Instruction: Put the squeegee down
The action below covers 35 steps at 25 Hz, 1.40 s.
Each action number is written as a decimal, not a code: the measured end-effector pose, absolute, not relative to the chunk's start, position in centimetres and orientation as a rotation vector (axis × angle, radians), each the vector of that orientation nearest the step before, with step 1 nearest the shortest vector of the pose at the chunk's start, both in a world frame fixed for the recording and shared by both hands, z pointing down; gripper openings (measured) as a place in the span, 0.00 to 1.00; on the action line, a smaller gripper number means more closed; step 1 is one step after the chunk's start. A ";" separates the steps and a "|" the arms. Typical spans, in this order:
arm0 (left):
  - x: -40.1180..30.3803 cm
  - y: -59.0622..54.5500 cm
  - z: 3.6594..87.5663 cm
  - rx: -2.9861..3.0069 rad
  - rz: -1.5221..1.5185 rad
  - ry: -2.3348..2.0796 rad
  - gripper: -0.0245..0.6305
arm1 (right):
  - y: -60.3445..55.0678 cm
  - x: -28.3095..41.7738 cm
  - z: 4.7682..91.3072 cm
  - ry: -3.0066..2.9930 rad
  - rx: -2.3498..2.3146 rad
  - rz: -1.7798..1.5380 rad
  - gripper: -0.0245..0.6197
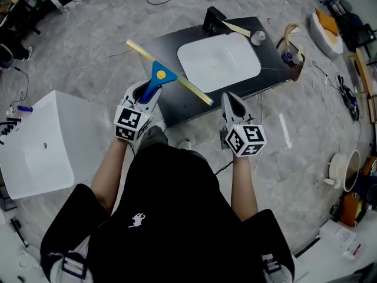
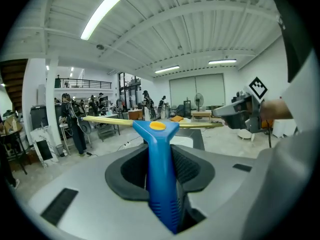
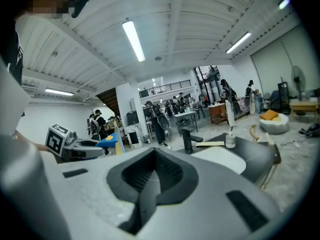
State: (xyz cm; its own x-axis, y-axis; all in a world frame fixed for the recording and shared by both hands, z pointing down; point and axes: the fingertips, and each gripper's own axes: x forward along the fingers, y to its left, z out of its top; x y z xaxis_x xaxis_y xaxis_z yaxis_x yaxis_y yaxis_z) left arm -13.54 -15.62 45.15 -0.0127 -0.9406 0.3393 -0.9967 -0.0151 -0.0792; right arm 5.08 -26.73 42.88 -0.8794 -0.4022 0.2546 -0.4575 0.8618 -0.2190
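Right, we had the left gripper [image 1: 148, 93] clamped on the squeegee [image 1: 162, 75], pads pinching the blue handle on both sides, jaws only part-way apart w/ the handle filling the gap. Handle ran straight out along the jaws & the blue head w/ its yellow dot sat just past the tips. The yellow blade lay crosswise to the handle, about level in the left gripper view. In the head view it slanted from upper left to lower right. So the squeegee was up in the air in that grip, over the near left part of the dark table [image 1: 188, 108]. It looked clear of the top. The blade's right end sat just short of the near left corner of the white sink basin [image 1: 219, 62] set in the table. A black faucet [image 1: 212, 19] stood at the far rim. Over on the other side, the right gripper [image 1: 232, 99] had its jaws together w/ nothing btwn them, tips pointing at the table's near edge, well apart from the squeegee. Both grippers pointed away from us, side by side. Off to the left a white tub [image 1: 41, 146] stood on the grey floor [image 1: 88, 34], & thin cables trailed across the floor round the table.
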 end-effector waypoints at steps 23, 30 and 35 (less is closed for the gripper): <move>-20.7 -24.8 56.8 2.342 0.661 -1.476 0.24 | -29.8 0.7 46.2 -2.584 1.213 0.501 0.04; -21.6 -26.5 59.9 2.342 0.675 -1.365 0.24 | -29.3 0.1 47.4 -2.490 1.323 0.527 0.04; -22.0 -26.9 62.7 2.314 0.716 -1.317 0.24 | -28.8 -0.8 48.6 -2.423 1.351 0.546 0.04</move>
State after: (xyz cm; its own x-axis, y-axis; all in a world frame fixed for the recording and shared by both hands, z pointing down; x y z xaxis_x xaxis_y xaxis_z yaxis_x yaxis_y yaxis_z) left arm -22.02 -26.92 62.72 0.4303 -0.6750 0.5994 -0.8699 -0.4874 0.0757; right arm -0.76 -28.83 48.65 -0.5057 -0.7394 0.4444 -0.8586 0.4817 -0.1755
